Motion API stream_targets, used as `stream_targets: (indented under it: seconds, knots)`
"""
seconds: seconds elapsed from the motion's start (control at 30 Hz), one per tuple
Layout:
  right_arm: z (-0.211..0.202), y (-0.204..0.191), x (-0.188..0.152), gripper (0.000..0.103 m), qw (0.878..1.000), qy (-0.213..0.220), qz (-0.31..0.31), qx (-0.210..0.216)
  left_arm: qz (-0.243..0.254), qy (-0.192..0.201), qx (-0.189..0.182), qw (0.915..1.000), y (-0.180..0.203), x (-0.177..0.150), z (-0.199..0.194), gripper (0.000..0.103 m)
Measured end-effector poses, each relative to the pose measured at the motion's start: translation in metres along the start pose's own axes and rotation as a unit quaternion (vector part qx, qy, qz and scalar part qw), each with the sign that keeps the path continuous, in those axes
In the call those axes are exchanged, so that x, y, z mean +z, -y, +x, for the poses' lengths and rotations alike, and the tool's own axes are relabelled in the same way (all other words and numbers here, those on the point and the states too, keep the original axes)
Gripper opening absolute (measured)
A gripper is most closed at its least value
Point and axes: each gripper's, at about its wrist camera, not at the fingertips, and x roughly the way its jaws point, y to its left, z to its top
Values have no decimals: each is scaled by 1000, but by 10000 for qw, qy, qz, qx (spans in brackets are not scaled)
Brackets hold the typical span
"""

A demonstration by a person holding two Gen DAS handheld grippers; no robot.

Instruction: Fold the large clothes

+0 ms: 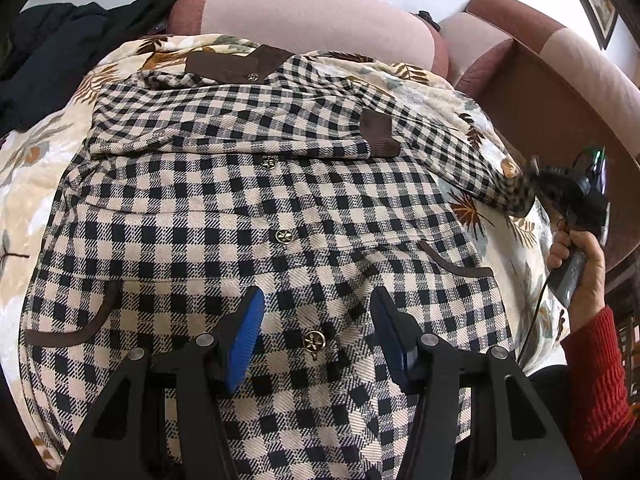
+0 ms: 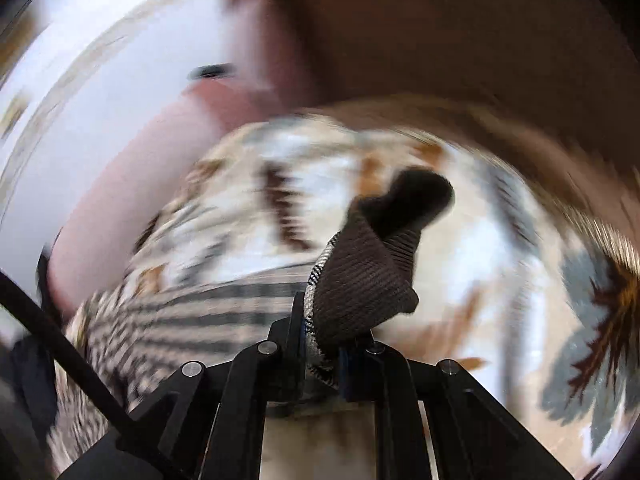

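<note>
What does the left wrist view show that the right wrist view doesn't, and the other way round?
Only the left wrist view: the left gripper open over the checked coat's buttoned front, the other sleeve already folded across the chest, dark clothes piled at the back, and the person's hand on the right gripper's handle.

Only the right wrist view: the right gripper shut on the brown cuff, seen close.

Both: the coat, the leaf-print cover and the sofa.
</note>
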Motion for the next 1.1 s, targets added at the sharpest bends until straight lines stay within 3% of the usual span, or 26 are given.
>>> stream_targets:
  seconds: [0.1, 0.17, 0.27, 0.37, 0.4, 0.47, 0.57, 0.67, 0.7, 0.83, 1.1]
  knots:
    - [-8, -65, -19, 13, 9942, -23, -941, 529, -80, 33, 5, 10000, -5, 1, -1, 54]
    - [-9, -108, -40, 13, 9833, -181, -1546, 945, -140, 48, 9, 9999, -9, 1, -2, 54]
    - [4, -158, -75, 13, 9577, -764, -2264, 1603, -261, 42, 17, 9996, -17, 2, -3, 54]
    - [25, -192, -110, 15, 9281, -1380, -2889, 1898, -398, 33, 5, 9992, -25, 5, -3, 54]
    - [30, -197, -116, 20, 9217, -1532, -2987, 1942, -435, 43, -16, 9990, -26, 7, -3, 54]
    - [33, -197, -120, 41, 9118, -1770, -2984, 2196, -500, 89, -62, 9987, -29, 13, -2, 55]
    - [26, -188, -110, 52, 9054, -1888, -2700, 2676, -642, 194, -195, 9976, -30, 27, 2, 61]
    - [15, -165, -85, 55, 9174, -1678, -2207, 2854, -731, 202, -339, 9965, -25, 44, 15, 63]
    - [14, -158, -78, 60, 9251, -1563, -2031, 2802, -737, 167, -405, 9963, -21, 51, 22, 63]
    - [17, -121, -60, 60, 9501, -1352, -1561, 2336, -639, 119, -523, 9965, -2, 72, 48, 63]
    - [24, -89, -49, 60, 9644, -1274, -1370, 1870, -345, -276, -787, 9959, 39, 107, 122, 63]
